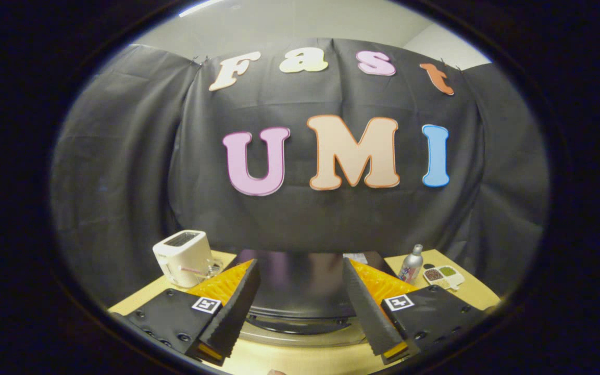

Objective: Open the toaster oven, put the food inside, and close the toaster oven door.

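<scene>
Glossy dark metal, the toaster oven (300, 291) sits on the wooden table (466, 291), directly ahead of the gripper (300, 312) and slightly below it, its top spanning the gap between the fingers. Fingers are spread wide, grasping nothing. I cannot spot any food.

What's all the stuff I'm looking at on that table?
Toaster oven: one, dark with a shiny top, on the table just ahead of the fingers and between them.
Toaster: one, white, beyond the left finger.
Bottle: one, silver, upright, beyond the right finger.
Small dish: one, white, with brown and green fillings in separate compartments, beside the bottle.
Table: one, light wood.
Booth wall: black cloth, behind the table.
Gripper: one, fingers open, holding nothing.
</scene>
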The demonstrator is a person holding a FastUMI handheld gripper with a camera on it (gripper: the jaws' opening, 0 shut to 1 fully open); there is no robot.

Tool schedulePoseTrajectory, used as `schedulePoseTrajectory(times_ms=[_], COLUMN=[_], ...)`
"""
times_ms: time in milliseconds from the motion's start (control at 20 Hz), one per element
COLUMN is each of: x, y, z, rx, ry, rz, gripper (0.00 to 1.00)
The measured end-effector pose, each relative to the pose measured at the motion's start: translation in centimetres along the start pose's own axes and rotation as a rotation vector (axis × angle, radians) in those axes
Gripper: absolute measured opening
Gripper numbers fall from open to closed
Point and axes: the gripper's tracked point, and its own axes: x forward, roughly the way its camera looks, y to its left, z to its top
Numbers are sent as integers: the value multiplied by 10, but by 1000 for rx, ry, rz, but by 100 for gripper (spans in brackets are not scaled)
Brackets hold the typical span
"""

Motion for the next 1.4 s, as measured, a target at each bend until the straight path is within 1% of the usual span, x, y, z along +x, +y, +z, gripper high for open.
schedulePoseTrajectory(times_ms=[100, 200, 350, 450, 500, 600, 800, 850, 900, 950, 1100, 1250, 1400], x=[5, 10, 19, 21, 20, 21, 15, 13, 11, 10, 0, -18, -44], y=[4, 7, 8, 8, 8, 7, 8, 8, 8, 8, 10, 9, 9], z=[-24, -42, -62, -73, -70, -70, -75, -77, -79, -79, -81, -87, -99], rx=[-9, 9, 50, 52, 53, 50, 29, 26, 51, 71, 51, 56, 60], ry=[48, 84, 126, 157, 131, 124, 143, 151, 173, 169, 195, 224, 280], rz=[0, -10, -27, -28, -26, -23, 5, 1, 0, -8, -3, -1, -12], gripper=[98, 98, 98, 98, 98, 98, 98, 98, 98, 97, 96, 95, 95])
